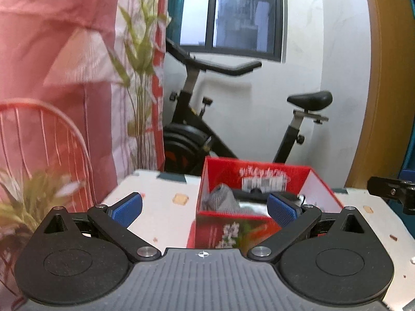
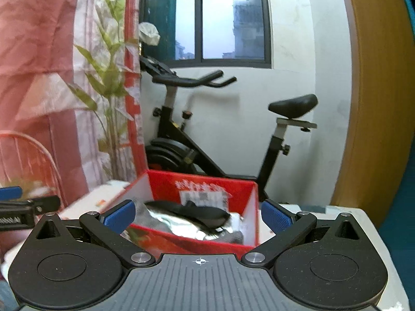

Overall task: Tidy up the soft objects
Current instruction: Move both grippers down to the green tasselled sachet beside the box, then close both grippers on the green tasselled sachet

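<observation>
Hovering: your left gripper [image 1: 205,207] and right gripper [image 2: 197,216], both released, empty.
Box: red box [image 2: 202,189] at 12 o'clock holds grey cloth [image 1: 220,199].

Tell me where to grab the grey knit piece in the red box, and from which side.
Grip the raised fold of the grey knit, coming from above: the red box walls block a side approach. The open left gripper looks nearest.
</observation>
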The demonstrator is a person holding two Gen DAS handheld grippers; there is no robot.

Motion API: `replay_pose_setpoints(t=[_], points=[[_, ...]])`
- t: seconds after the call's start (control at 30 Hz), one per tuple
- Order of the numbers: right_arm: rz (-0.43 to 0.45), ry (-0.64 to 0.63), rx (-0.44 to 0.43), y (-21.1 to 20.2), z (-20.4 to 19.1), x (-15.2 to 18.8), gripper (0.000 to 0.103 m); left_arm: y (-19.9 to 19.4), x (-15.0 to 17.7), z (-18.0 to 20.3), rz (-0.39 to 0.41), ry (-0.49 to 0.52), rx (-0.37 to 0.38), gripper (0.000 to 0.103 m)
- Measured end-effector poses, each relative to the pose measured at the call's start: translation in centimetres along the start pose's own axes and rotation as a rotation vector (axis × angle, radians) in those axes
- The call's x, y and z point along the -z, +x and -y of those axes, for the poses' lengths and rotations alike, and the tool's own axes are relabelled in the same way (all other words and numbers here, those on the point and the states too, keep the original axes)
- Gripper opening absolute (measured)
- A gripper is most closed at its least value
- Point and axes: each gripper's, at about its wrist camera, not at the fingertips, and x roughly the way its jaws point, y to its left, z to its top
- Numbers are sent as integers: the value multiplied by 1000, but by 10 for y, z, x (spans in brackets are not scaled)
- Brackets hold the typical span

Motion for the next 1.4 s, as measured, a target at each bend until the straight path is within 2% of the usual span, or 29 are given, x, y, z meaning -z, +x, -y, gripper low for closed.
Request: replay_pose_setpoints(t=[0.2,0.4,0.47,0.6,0.73,0.9,1.0,1.23,1.4], points=[[-80,41,-10,24,18,38,102,24,22,-6,-72,-5,20,103],[-172,47,-49,50,21,84,93,41,43,-7,-126,2,41,103],[-201,47,-68,57,18,96,86,46,49,-7,-146,6,46,102],[-234,22,-91,71,14,114,79,58,58,-9,-184,-13,69,98],[-240,-3,-116,82,11,122,72,69,63,-7,-217,-22,96,87],[-247,-35,-153,100,6,129,67,87,67,-3,-274,-53,160,66],[-246,-39,-175,111,5,131,66,98,68,3,-299,-69,202,62],[-258,-16,-219,135,12,136,66,133,67,33,-374,-65,332,60],[-271,18,-247,146,20,144,61,158,74,55,-432,-60,376,59]])
